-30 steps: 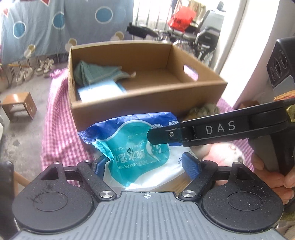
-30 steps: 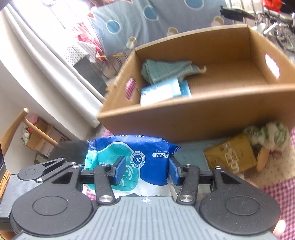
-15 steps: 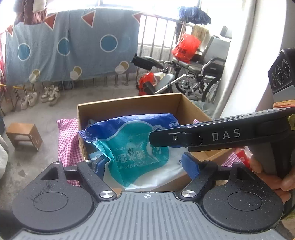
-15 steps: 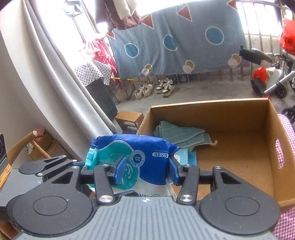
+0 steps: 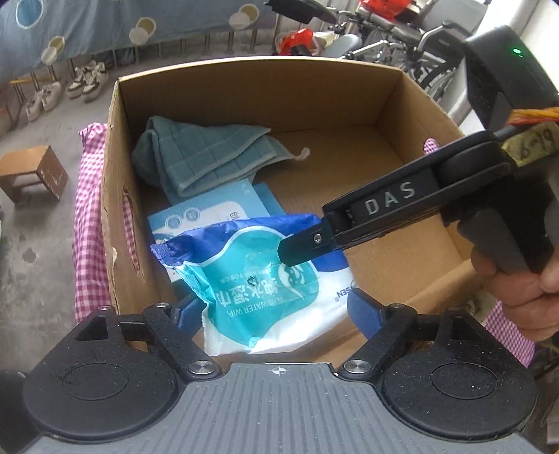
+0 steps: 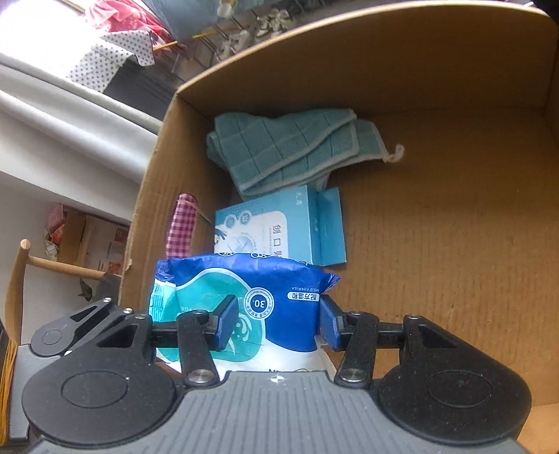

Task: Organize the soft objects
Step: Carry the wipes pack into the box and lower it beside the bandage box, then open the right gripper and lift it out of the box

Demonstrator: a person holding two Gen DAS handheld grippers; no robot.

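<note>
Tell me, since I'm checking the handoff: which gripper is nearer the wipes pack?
Right gripper: shut on the wipes pack. Left gripper straddles it, just opening.

I read this as a lived-in home, at a balcony or porch edge. A blue patterned sheet (image 5: 104,21) hangs along a railing, with pairs of sneakers (image 5: 84,82) lined up beneath it. A wheelchair (image 5: 429,38) is parked beyond the cardboard box (image 5: 244,80). A small wooden stool (image 5: 33,174) stands on concrete floor; the table wears a pink gingham cloth (image 5: 85,216).
</note>
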